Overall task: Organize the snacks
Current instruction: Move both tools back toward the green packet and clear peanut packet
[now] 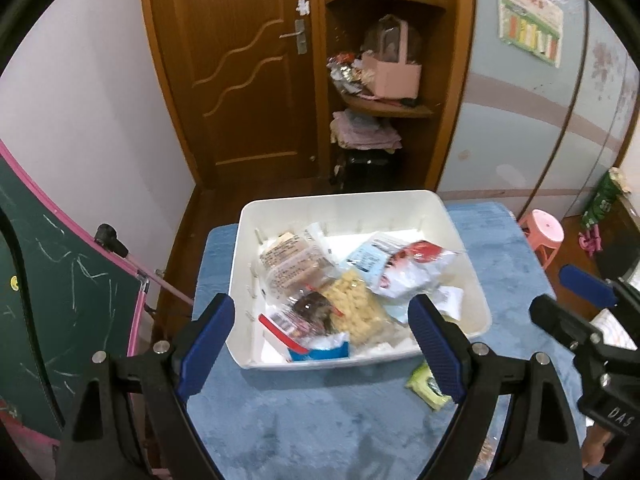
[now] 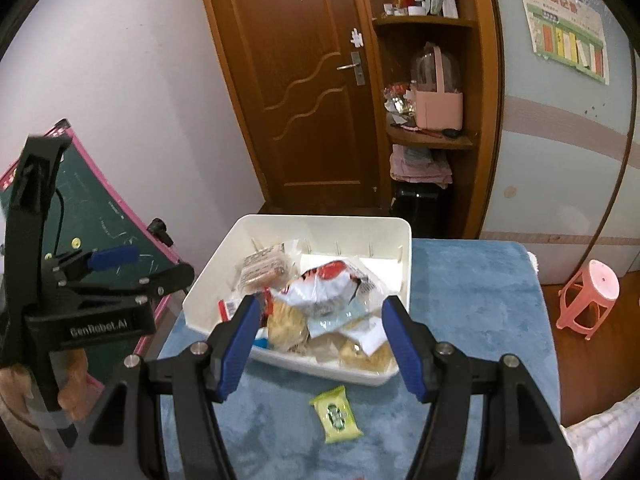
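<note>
Left wrist view showed the left gripper (image 1: 322, 344) with its jaws wide apart and nothing between them, above a white bin (image 1: 476, 292) full of snack packets (image 1: 356, 312) on a blue cloth (image 1: 320, 420). Right wrist view showed the right gripper (image 2: 320, 346) likewise parted and empty. One green packet (image 2: 336, 414) lay on the cloth just in front of the bin, outside it. A pink stool (image 2: 592, 300) stood to the right.

Left gripper (image 1: 322, 344) and right gripper (image 2: 318, 338) hang tilted downward, jaws apart, empty.
</note>
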The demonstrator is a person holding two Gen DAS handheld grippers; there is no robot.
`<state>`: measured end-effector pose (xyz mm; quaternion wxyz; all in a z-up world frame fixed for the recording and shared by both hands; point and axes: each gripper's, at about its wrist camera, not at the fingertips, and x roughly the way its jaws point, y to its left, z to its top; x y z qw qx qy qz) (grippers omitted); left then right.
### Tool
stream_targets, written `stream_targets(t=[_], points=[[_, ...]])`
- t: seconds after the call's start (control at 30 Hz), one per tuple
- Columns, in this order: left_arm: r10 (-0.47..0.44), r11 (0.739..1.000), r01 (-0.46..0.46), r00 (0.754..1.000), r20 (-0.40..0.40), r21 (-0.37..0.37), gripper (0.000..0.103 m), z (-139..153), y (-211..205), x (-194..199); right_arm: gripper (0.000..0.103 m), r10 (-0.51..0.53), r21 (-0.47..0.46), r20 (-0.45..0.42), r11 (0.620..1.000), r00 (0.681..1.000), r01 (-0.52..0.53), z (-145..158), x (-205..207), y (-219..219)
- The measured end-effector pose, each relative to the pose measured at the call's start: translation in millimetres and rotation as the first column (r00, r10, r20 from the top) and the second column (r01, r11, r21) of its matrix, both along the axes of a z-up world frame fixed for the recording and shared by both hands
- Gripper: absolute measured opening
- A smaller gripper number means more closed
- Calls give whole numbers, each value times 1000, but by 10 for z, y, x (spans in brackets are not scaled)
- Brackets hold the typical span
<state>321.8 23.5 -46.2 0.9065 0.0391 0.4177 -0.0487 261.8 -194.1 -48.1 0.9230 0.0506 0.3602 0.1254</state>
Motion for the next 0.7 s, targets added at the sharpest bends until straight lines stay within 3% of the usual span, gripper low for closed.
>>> stream_targets(t=[0.3,0.7], points=[[-95,995,96,995,30,-35,88,143,-322,-631,64,27,-62,43,998,999,-25,37,-733,-85],[-154,988,154,988,16,-11,88,-171,-839,-1101,64,69,-92,12,994,998,-68,-330,-1273,-312]])
